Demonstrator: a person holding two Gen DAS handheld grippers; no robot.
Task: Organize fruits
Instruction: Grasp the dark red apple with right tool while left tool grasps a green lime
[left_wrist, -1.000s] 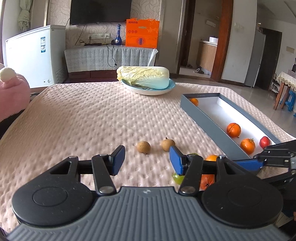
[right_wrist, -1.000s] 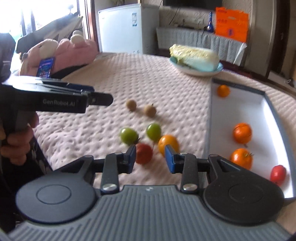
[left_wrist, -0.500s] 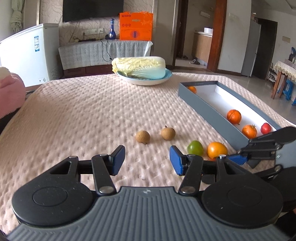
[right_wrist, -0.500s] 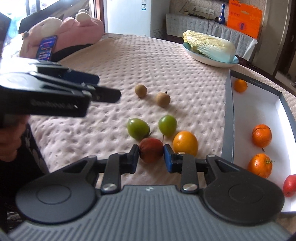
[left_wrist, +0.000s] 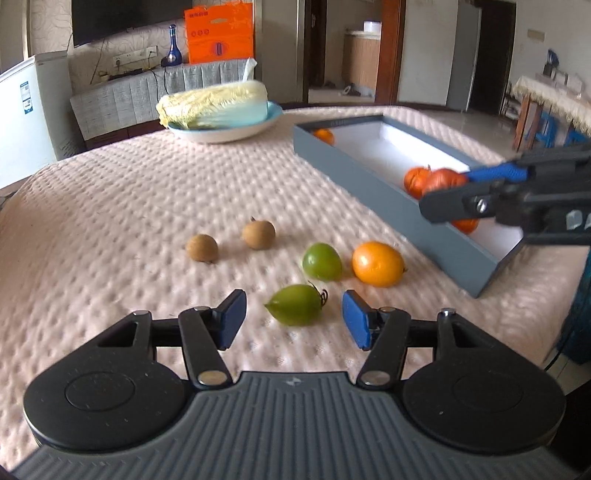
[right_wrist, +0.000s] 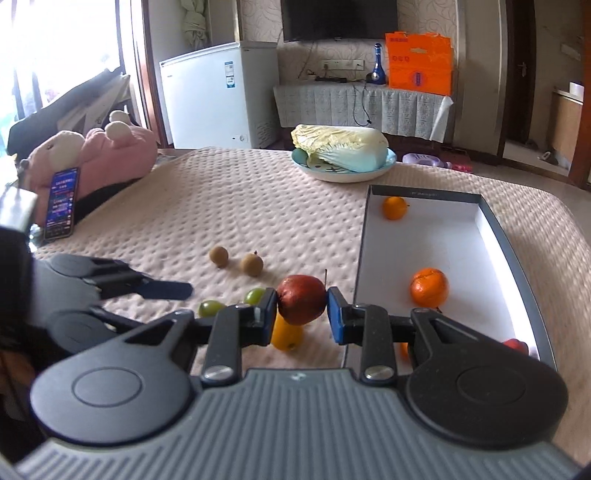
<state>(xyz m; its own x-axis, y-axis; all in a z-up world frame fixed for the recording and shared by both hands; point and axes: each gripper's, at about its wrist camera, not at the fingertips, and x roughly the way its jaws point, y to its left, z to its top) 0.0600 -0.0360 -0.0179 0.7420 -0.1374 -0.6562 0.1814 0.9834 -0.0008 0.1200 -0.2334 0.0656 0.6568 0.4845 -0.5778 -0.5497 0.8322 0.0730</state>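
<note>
The right gripper (right_wrist: 302, 309) is clamped on a dark red fruit (right_wrist: 301, 303), held clear of the cloth at the centre of its own view, just left of the grey box (right_wrist: 496, 229). To finish well it should carry the fruit over the near wall, low above the white floor, and let go in the bare stretch between the oranges so nothing rolls or gets knocked.

The left gripper (left_wrist: 293, 325) has just been opening; its jaws stand apart, either side of a green fruit (left_wrist: 295, 304) at lower centre, pads not touching it. It should close gently across the fruit's middle, since the skin looks smooth and could slip.

A second green fruit (left_wrist: 322, 261), a yellow-orange fruit (left_wrist: 377, 264) and two small brown fruits (left_wrist: 201, 248) wait on the bumpy pink cloth (left_wrist: 110, 192). At upper centre a cabbage lies on a plate (left_wrist: 266, 123); a white freezer (right_wrist: 218, 92) and an orange bag (right_wrist: 419, 62) stand behind.
</note>
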